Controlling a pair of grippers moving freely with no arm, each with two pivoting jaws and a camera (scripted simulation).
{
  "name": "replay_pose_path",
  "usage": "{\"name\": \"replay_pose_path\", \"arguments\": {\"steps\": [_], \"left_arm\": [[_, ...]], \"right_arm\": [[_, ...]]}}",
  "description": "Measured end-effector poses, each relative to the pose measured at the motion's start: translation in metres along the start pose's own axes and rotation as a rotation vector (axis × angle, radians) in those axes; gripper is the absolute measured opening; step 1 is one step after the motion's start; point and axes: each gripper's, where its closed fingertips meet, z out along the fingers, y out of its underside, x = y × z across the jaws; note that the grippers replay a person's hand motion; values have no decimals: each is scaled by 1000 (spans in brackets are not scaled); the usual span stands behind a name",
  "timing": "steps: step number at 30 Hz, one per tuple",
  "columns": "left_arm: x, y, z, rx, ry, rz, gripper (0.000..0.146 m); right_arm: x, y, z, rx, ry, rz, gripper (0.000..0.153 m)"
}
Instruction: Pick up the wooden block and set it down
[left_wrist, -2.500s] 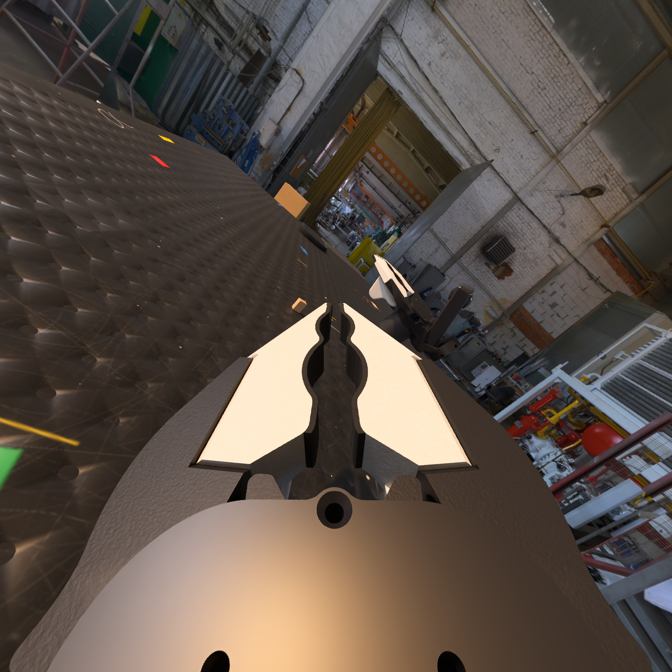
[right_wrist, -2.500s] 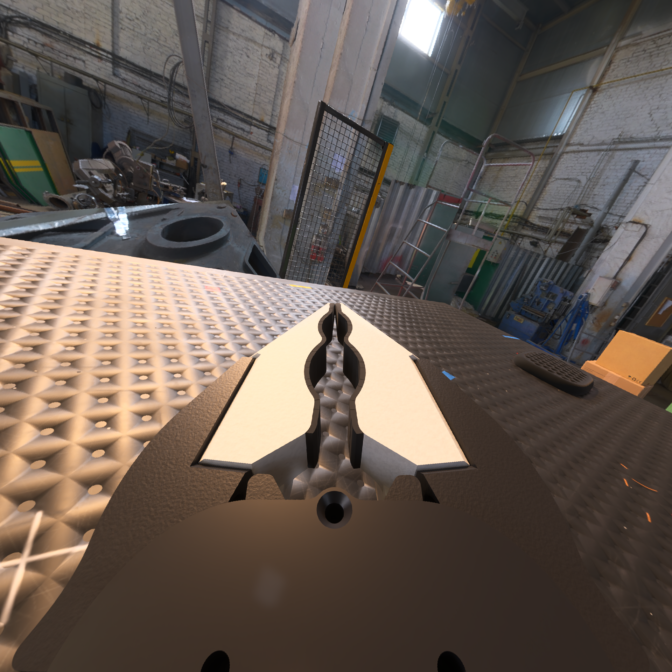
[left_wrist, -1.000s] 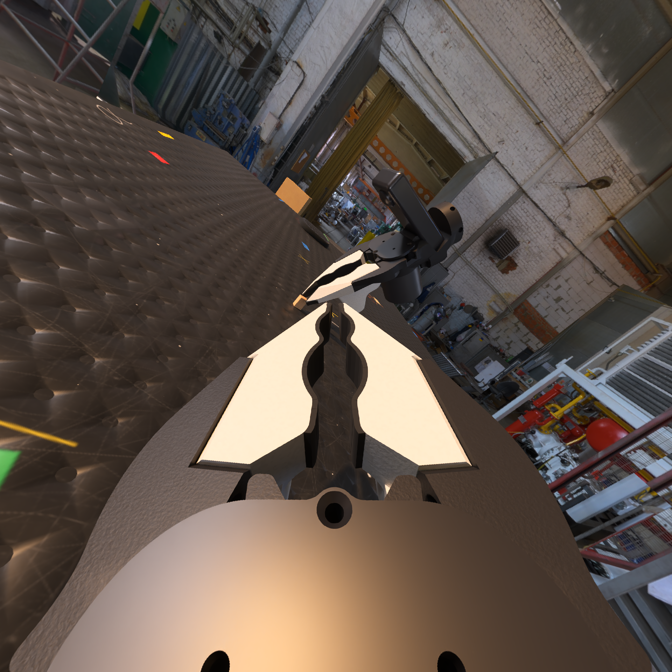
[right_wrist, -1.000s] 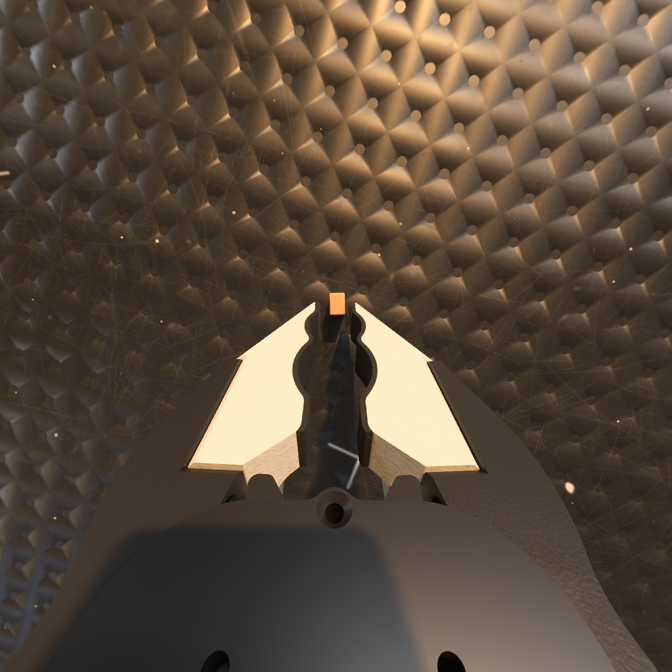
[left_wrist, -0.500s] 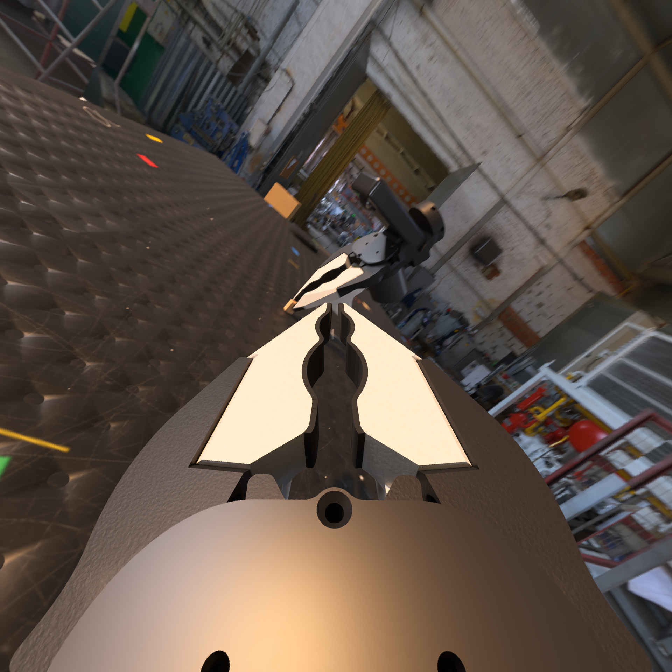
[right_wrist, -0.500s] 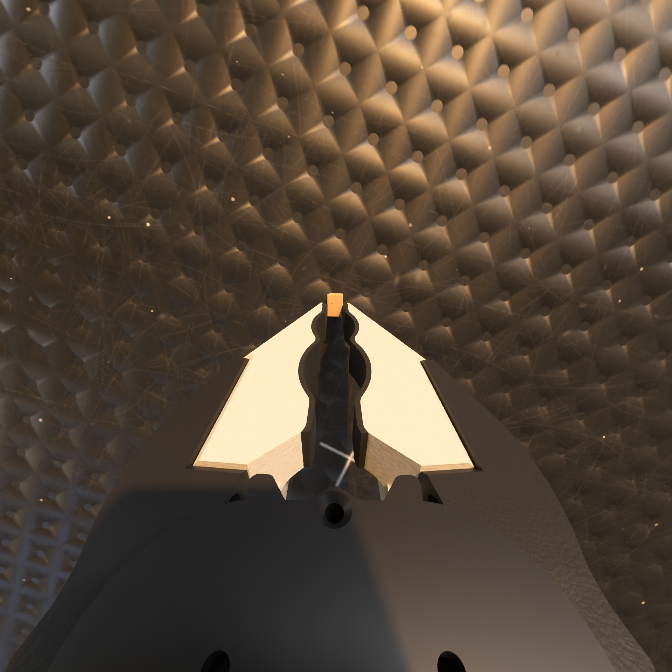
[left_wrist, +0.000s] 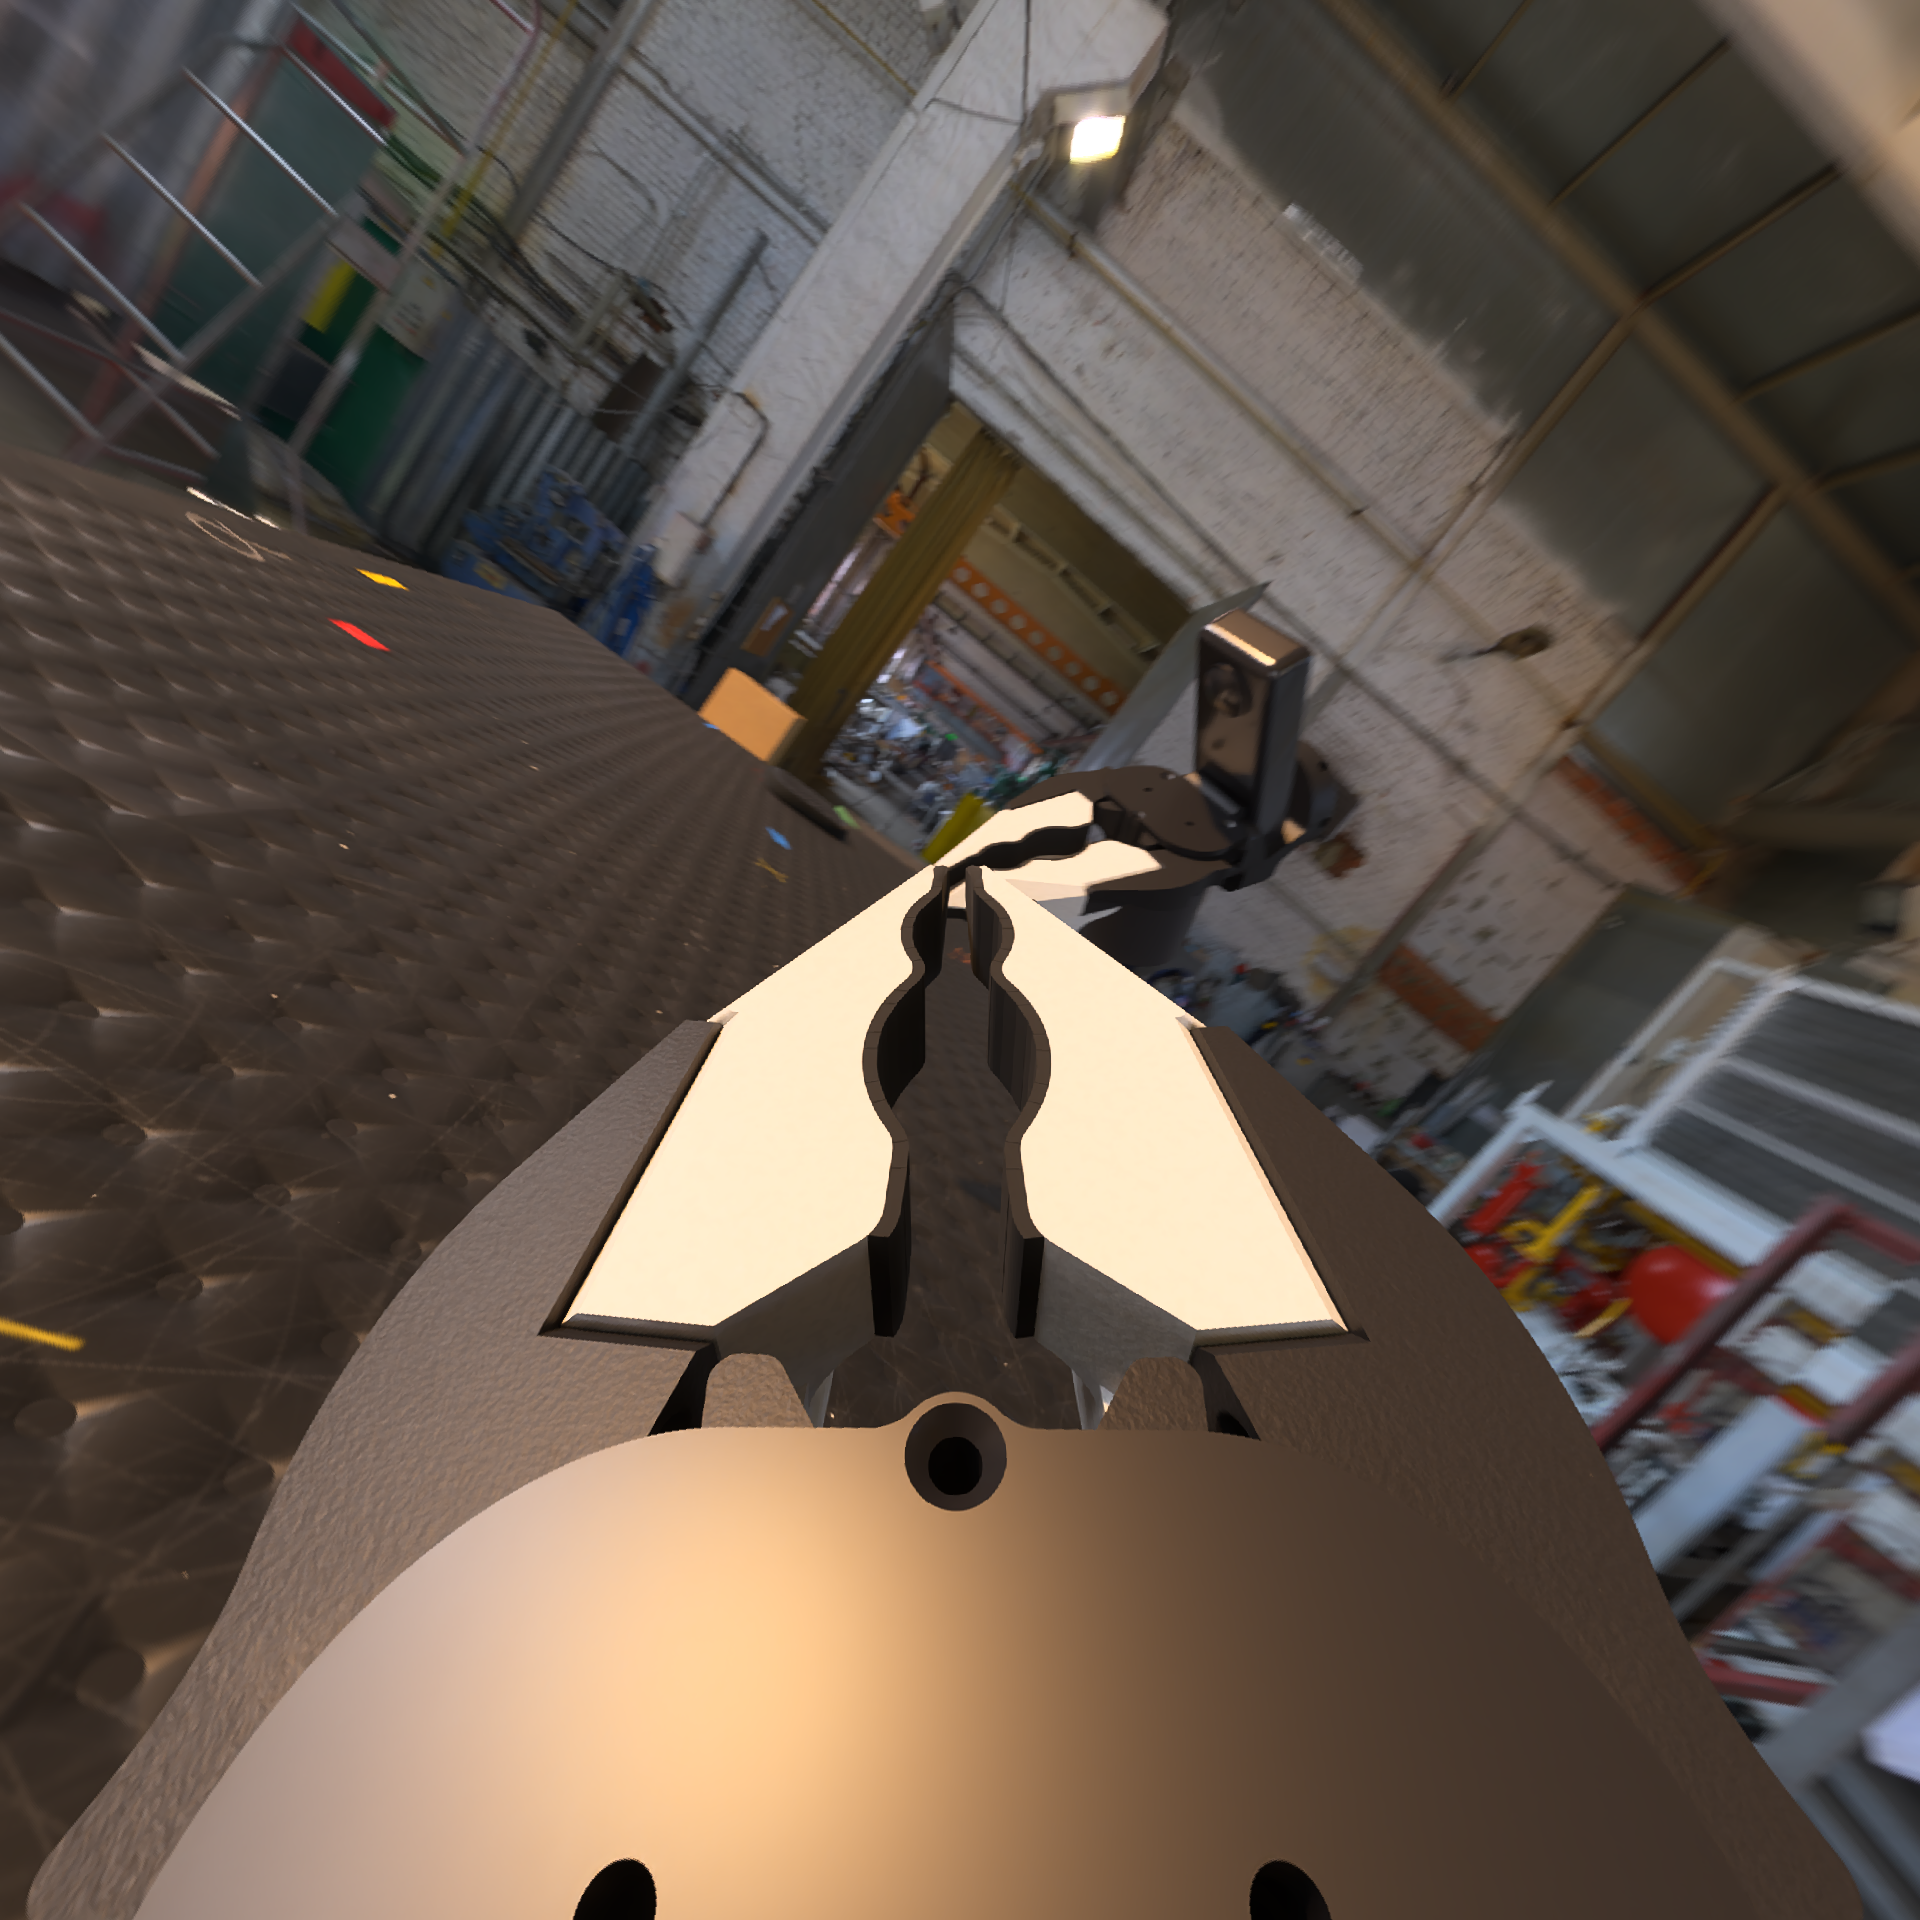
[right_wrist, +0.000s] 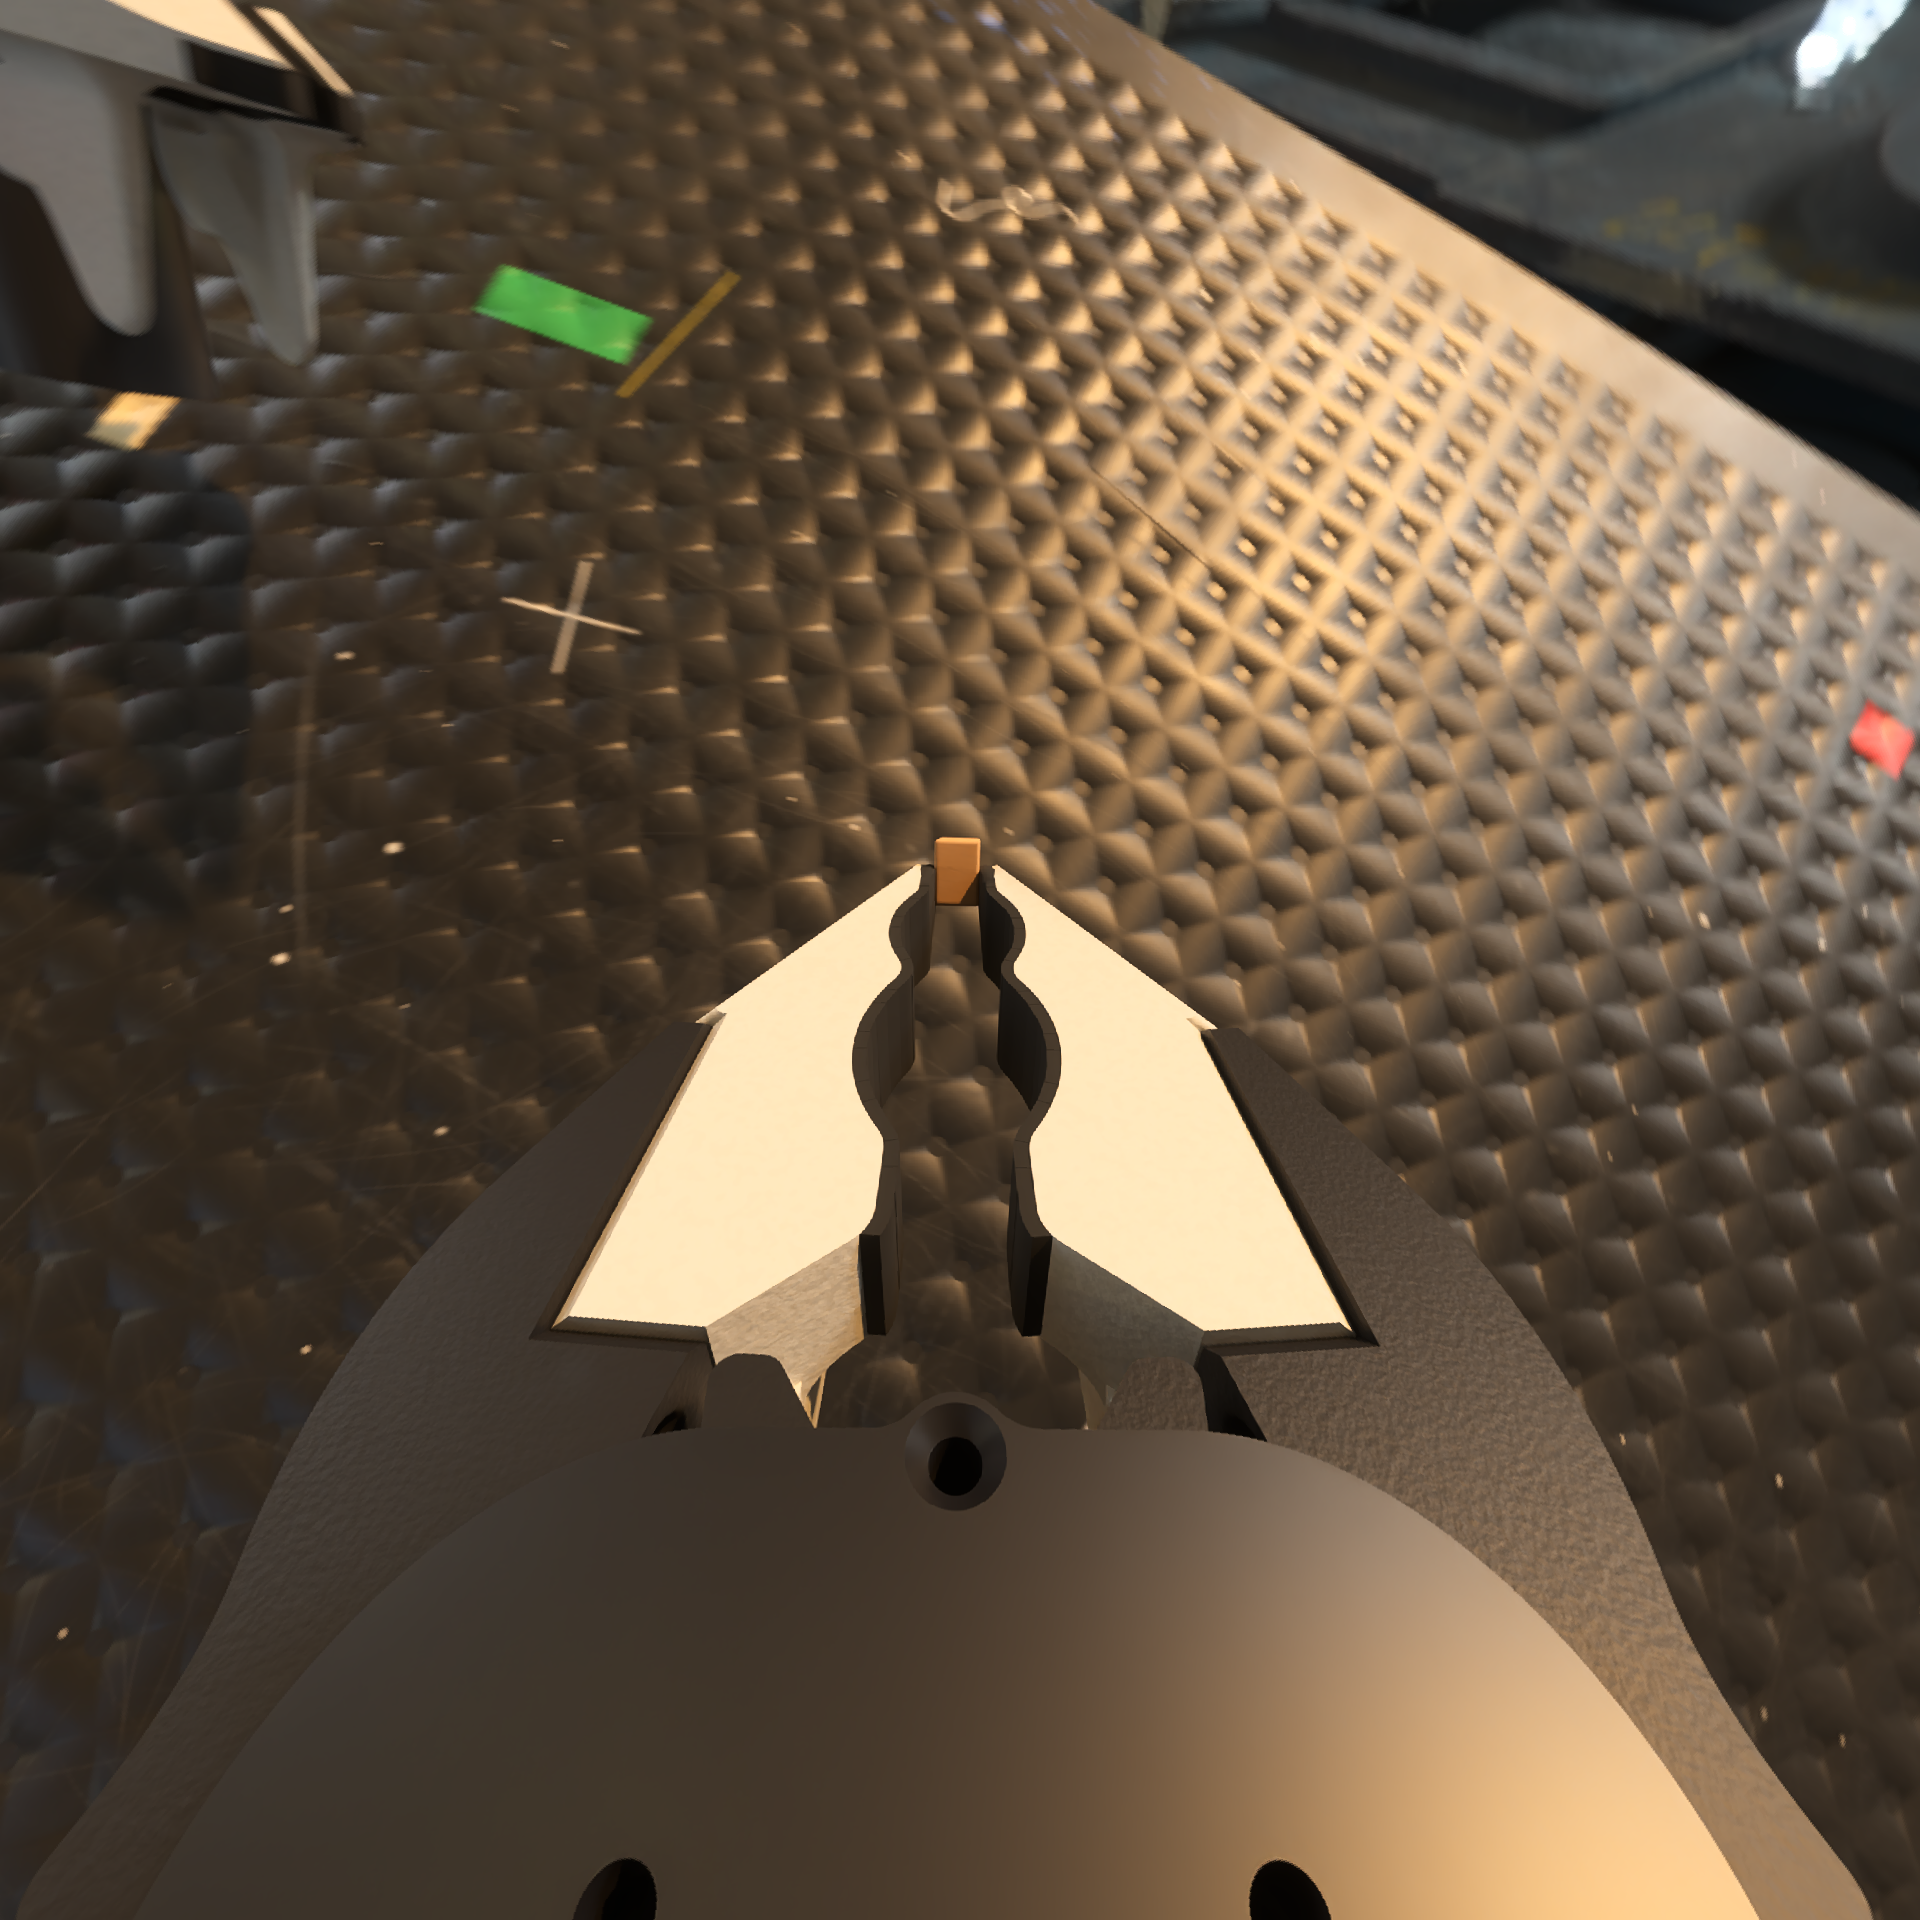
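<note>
Two pale fingertips of the right hand-held gripper (right_wrist: 957, 883) pinch the small orange-tan wooden block (right_wrist: 956, 869), held above the dark studded metal desk (right_wrist: 1351, 644). Beyond the block on that desk lies a flat green rectangle (right_wrist: 562, 313). Left hand-held gripper (left_wrist: 957, 883) is nearly closed, gripping nothing

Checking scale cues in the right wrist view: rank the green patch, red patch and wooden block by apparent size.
1. Green patch, clearly largest.
2. Red patch and wooden block look alike; the block sits nearer, between the right gripper tips, so I won't rank them.
</note>
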Motion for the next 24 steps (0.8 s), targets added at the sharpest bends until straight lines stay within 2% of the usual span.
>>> {"name": "replay_pose_path", "arguments": {"steps": [4, 8, 13, 19, 24], "left_arm": [[30, 11, -6, -36, -105, 167, 3], [61, 38, -23, -121, -214, 322, 3], [83, 60, -57, -173, -375, 428, 3], [90, 63, -97, -177, -686, 753, 3], [97, 59, -102, -222, -841, 1099, 3]], "right_arm": [[-45, -12, -4, 61, -82, -124, 8], [-101, -16, -3, 67, -277, -215, 8], [-154, -16, 14, 33, -382, -411, 8], [-183, -39, 29, 171, -238, -732, 8], [-196, -69, 29, 316, -45, -980, 8]]}}
